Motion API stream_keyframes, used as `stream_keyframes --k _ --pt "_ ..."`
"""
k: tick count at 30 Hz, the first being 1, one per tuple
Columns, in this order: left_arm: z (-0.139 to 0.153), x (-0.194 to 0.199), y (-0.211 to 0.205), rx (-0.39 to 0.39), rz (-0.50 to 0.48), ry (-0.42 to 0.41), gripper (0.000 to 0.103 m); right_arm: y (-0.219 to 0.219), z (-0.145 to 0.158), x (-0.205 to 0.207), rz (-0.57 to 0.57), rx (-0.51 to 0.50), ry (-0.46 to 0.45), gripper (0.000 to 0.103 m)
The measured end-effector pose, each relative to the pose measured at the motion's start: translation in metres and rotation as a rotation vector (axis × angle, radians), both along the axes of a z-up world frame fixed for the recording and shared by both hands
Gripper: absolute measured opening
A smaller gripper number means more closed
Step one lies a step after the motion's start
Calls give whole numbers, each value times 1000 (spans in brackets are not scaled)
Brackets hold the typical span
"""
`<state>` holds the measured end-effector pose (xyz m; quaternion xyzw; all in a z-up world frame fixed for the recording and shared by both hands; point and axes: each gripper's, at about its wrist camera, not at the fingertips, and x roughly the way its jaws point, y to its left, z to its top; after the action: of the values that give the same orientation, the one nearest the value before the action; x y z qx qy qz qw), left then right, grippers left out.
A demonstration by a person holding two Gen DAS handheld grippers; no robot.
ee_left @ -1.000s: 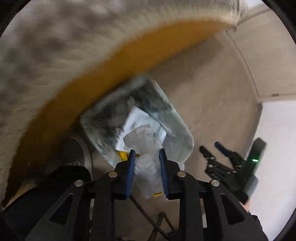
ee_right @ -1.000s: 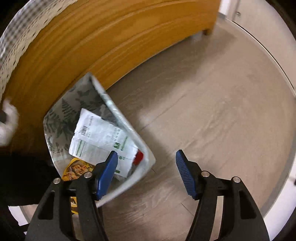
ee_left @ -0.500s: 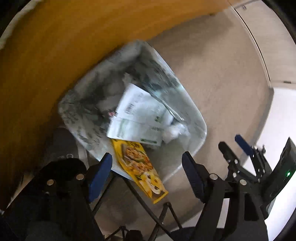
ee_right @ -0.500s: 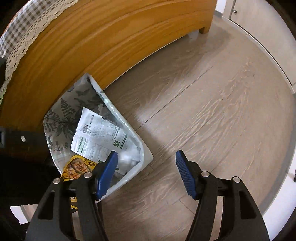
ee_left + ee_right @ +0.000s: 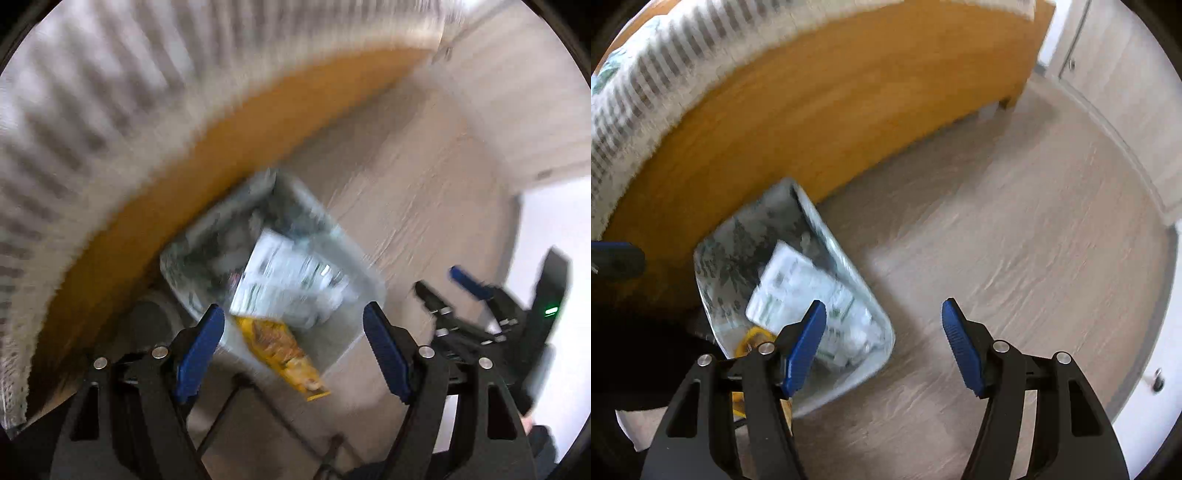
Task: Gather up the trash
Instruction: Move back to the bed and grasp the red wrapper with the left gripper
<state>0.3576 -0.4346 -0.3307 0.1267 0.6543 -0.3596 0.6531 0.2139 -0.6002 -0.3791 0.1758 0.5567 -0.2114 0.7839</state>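
The left gripper [image 5: 293, 354] pointed steeply down with its blue-padded fingers [image 5: 199, 350] spread wide and nothing between them; the right gripper [image 5: 882, 345] likewise stood with its fingers apart and empty, above bare wood-look floor [image 5: 1015, 258]. The task's thing, a small waste bin [image 5: 358, 273] with a leaf-patterned liner, sat on the floor just beyond and below the left fingertips, beside the orange wooden side of a bed [image 5: 812, 129] draped in a checked, lace-edged cover [image 5: 92, 110]; seen from the right gripper the bin [image 5: 738, 243] lay ahead of and partly behind its left finger. Inside lay a white printed wrapper [image 5: 280, 277] and some crumpled clear plastic, too blurred to make out clearly; a yellow snack packet [image 5: 284, 343] hung over the bin's near rim, between the left fingers' tips as seen, half in and half out. Judging from this, a drop into the bin seemed complete and the step in hand was to clear away and look for more trash; to do it well the hands should lift straight off without clipping the rim, since the light bin would tip easily; the yellow packet looked liable to slide out, so nudging it fully inside with one finger, pressing on the packet and not on the rim, seemed worth doing first; the other gripper should keep well apart from the first to avoid a knock.
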Motion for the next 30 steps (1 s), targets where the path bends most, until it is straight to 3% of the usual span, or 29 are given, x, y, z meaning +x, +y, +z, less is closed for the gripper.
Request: stream_keyframes --k 6,9,13,15,16,19,21,24,26,29,30 --pt "105 53 69 -283 174 -127 75 40 85 65 206 -240 -175 63" --pt "137 92 104 -337 279 -211 75 62 125 109 277 -274 -277 63" --pt "160 183 156 -392 443 -309 75 81 153 145 314 -242 -355 63" --pt "163 229 175 -438 520 -308 75 90 159 156 338 -229 -377 63" --pt "159 268 188 -449 606 -287 75 98 160 161 354 -232 -382 63" --pt "141 349 200 -427 754 -217 73 114 157 170 402 -248 -365 63" --pt "129 383 196 -443 799 -190 73 118 150 174 426 -256 -337 63" --pt "101 433 180 -472 867 -71 70 118 145 175 433 -257 -305 63" --pt "87 446 165 -418 896 -43 63 116 143 181 435 -263 -286 63" --pt "76 455 150 -397 905 -46 47 110 142 187 431 -270 -277 63" --pt "78 453 145 -430 881 -58 19 109 142 191 428 -266 -278 63"
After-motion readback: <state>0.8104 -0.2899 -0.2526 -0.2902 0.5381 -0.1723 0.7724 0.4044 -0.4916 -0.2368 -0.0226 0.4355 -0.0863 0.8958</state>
